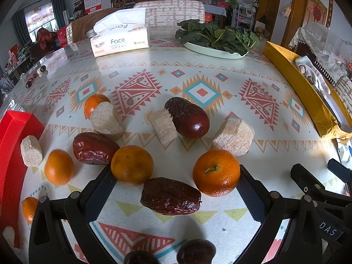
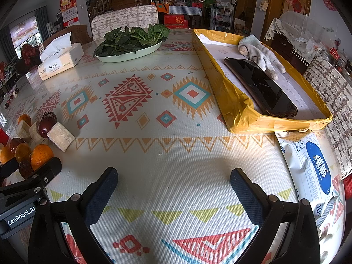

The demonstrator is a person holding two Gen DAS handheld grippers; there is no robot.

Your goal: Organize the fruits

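In the left wrist view, several tangerines, dark red dates and pale sugarcane pieces lie scattered on the patterned tablecloth. My left gripper (image 1: 175, 184) is open, low over the table. A wrinkled date (image 1: 170, 196) lies between its fingers. One tangerine (image 1: 216, 172) touches the right finger and another (image 1: 132, 164) sits by the left finger. A smooth date (image 1: 188, 117) leans on a cane piece (image 1: 164, 126). My right gripper (image 2: 173, 183) is open and empty over bare cloth, with the fruit cluster (image 2: 33, 145) far to its left.
A red tray (image 1: 13, 149) stands at the left edge. A tissue pack (image 1: 120, 39) and a plate of spinach (image 1: 217, 37) sit at the back. A yellow box (image 2: 242, 110) holds a phone (image 2: 261, 88) and a glove. A wipes pack (image 2: 312, 171) lies at right.
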